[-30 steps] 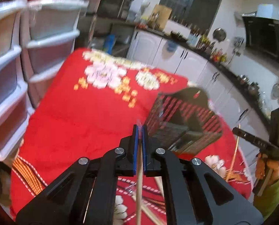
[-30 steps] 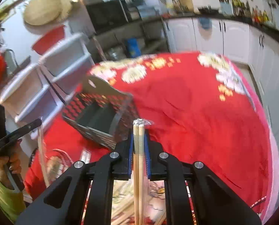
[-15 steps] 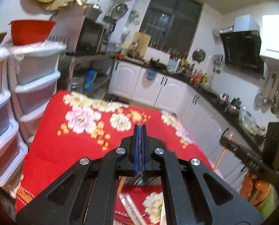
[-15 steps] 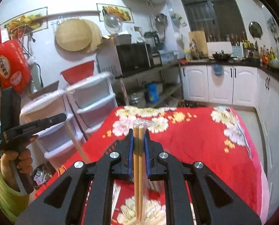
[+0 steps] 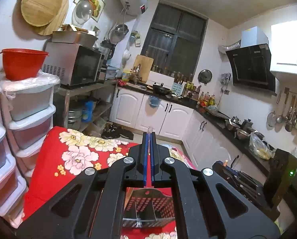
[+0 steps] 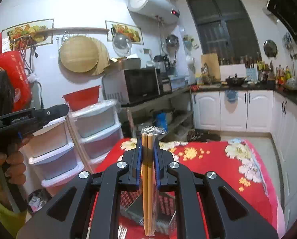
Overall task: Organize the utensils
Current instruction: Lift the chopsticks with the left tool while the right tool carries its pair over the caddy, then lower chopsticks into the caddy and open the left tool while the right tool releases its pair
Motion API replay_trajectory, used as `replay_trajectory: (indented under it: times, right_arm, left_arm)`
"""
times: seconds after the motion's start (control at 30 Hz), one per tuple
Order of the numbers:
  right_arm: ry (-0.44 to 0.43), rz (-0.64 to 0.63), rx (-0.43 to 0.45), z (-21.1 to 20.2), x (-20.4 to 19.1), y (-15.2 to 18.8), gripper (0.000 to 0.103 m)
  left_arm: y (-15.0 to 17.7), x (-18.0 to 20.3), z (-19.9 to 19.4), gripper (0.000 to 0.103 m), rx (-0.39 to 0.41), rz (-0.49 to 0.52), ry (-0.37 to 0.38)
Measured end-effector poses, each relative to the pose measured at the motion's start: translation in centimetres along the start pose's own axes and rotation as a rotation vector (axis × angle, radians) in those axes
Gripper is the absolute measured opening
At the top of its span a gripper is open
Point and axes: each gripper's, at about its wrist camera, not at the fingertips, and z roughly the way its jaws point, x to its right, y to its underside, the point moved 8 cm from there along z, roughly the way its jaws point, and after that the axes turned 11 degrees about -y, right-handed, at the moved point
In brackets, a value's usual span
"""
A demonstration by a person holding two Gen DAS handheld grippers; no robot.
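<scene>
My right gripper (image 6: 148, 139) is shut on a wrapped pair of wooden chopsticks (image 6: 147, 189) that hangs upright, its lower end over a perforated metal utensil caddy (image 6: 164, 205) on the red floral tablecloth. My left gripper (image 5: 148, 137) is shut, with a bit of clear wrapper (image 5: 149, 129) at its tips; the right wrist view shows a thin chopstick (image 6: 76, 141) hanging below it. The caddy (image 5: 148, 207) with its dividers sits right below the left gripper. The right gripper also shows at the right edge of the left wrist view (image 5: 228, 164).
Stacked white plastic drawers (image 5: 29, 123) stand left of the table (image 5: 54, 171), with a red bowl (image 5: 22, 63) on top. A fork (image 6: 122, 232) lies on the cloth near the caddy. White kitchen cabinets (image 6: 246, 111) and a counter run behind.
Both grippers tilted up and lifted, so the views swung from the tabletop to the kitchen walls. The chopsticks now hang upright above the caddy.
</scene>
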Motion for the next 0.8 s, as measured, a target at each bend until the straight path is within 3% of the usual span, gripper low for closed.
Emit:
replay_trajectory:
  times: [0.27, 0.8]
  right_arm:
    - [0.014, 0.01, 0.026, 2.0, 1.4, 0.1, 0.01]
    - [0.071, -0.008, -0.02, 5.7, 3.5, 4.4, 0.011]
  left_arm:
    - [1.6, -0.6, 2.7, 0.0, -0.018, -0.019, -0.015]
    - [7.5, -1.3, 7.7, 0.0, -0.106, -0.032, 0.001]
